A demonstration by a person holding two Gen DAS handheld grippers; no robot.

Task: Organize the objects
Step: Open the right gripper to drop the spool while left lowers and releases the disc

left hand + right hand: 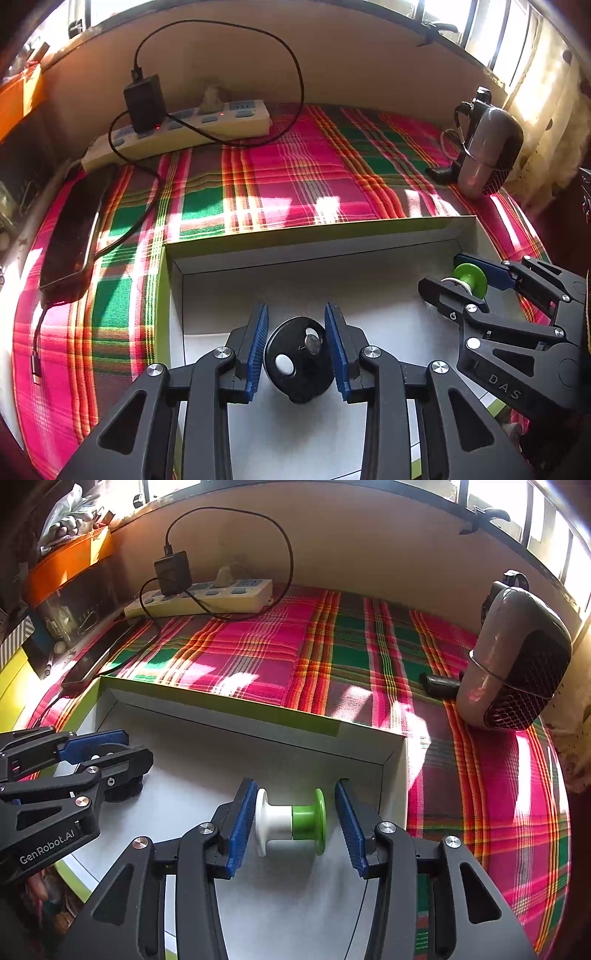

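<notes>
A shallow white box with a green rim [314,236] [221,705] lies on a plaid cloth. Inside it, a black round knob-like piece [295,365] with a white dot and a metal screw rests on the floor between the blue pads of my left gripper [295,310]. The jaws stand open, with slim gaps on both sides. A spool, half white and half green [291,821] [469,280], lies on its side between the pads of my right gripper [295,784]. That gripper is open too, with a clear gap at the green flange. Each gripper shows in the other's view [443,271] [136,744].
A power strip [177,129] with a black charger and looping cable sits at the back wall. A dark phone [74,236] lies left of the box. A grey speaker-like device [517,664] and a small black item [439,685] stand at the right. Plaid cloth [277,653] stretches behind the box.
</notes>
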